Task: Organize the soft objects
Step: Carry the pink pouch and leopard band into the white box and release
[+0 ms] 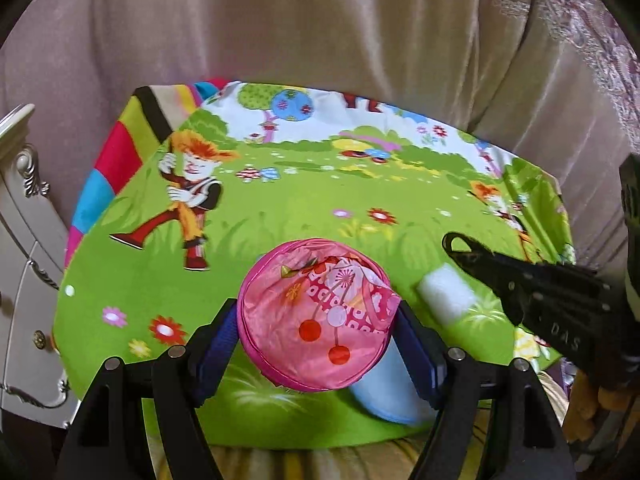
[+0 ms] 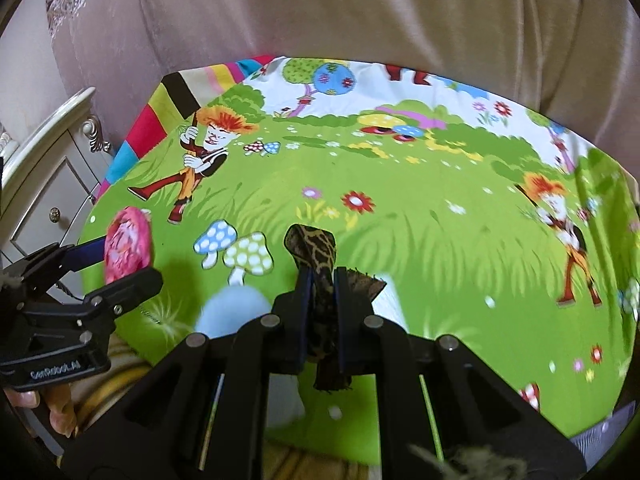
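A round pink fabric pouch with a cherry print sits edge to edge between the blue pads of my left gripper, which is shut on it above the green cartoon-print cloth. A narrow brown and black patterned cloth strip is pinched in my shut right gripper, both ends sticking out. In the left wrist view the right gripper reaches in from the right. In the right wrist view the left gripper and pouch are at the left. A light blue soft piece and a white foam block lie on the cloth.
A beige upholstered backrest rises behind the cloth. A white ornate cabinet stands at the left edge. Striped multicoloured fabric shows under the cloth's far left corner. A person's fingers hold the left gripper's handle.
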`<state>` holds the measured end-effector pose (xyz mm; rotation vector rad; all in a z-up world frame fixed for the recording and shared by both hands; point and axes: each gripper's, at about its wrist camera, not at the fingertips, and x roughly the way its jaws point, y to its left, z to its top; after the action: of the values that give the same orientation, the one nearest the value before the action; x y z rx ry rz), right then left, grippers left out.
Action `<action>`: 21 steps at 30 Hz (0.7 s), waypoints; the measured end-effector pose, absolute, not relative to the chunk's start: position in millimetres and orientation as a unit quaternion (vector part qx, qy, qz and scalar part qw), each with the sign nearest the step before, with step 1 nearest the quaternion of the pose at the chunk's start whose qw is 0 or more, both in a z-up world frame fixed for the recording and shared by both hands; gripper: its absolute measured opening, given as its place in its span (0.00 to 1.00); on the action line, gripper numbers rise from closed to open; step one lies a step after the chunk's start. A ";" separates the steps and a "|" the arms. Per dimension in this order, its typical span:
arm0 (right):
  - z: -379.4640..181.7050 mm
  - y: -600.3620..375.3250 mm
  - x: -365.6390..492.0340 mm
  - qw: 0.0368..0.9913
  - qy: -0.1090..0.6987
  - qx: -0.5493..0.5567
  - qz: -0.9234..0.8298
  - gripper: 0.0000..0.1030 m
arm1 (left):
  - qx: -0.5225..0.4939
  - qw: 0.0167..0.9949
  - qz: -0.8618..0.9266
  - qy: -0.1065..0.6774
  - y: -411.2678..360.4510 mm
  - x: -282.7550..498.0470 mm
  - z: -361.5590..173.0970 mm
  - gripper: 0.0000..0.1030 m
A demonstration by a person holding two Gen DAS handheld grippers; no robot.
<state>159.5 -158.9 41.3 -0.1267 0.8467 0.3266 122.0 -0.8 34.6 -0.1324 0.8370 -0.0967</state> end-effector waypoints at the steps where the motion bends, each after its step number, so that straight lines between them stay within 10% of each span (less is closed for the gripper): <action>1: 42.1 -164.4 153.7 0.897 0.409 -0.059 0.155 0.13 | -0.064 0.911 -0.052 0.405 -7.6 118.5 36.4 0.73; 21: 67.1 -317.8 30.2 0.921 0.387 0.006 0.049 0.13 | -0.006 0.894 -0.190 0.405 -161.3 62.8 60.1 0.73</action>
<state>30.2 -317.8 67.1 0.0126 0.7949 0.1014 62.8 -161.3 60.1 -0.0115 0.8391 -0.3946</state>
